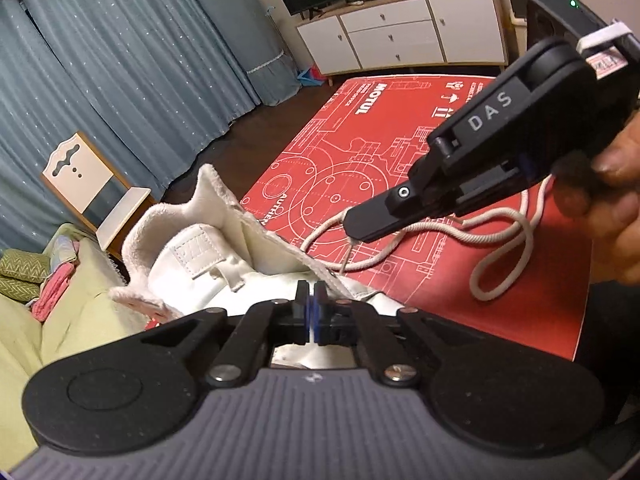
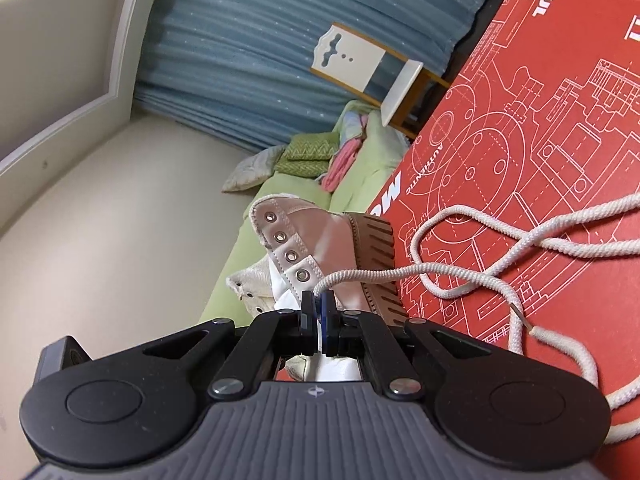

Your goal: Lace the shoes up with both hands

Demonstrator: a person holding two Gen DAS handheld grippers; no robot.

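Materials and finishes: leather, cord, printed sheet, plastic and metal.

The shoe (image 2: 320, 240) shows smooth, slightly glossy white leather with stitched seams, metal eyelets (image 2: 302, 275) and a fleecy cloth lining (image 1: 224, 200); its sole (image 2: 378, 248) looks like ribbed tan rubber. The lace (image 2: 460, 280) is matt woven cord, off-white, with a clear plastic tip. The red mat (image 1: 500, 280) is a smooth, faintly sheened printed sheet. The left hand-held gripper (image 1: 311, 304) and right hand-held gripper (image 2: 319, 312) are matt black plastic with bright metal screws, blue pads and ribbed grey bodies. The curtain (image 1: 120, 60) is pleated cloth with glinting specks.
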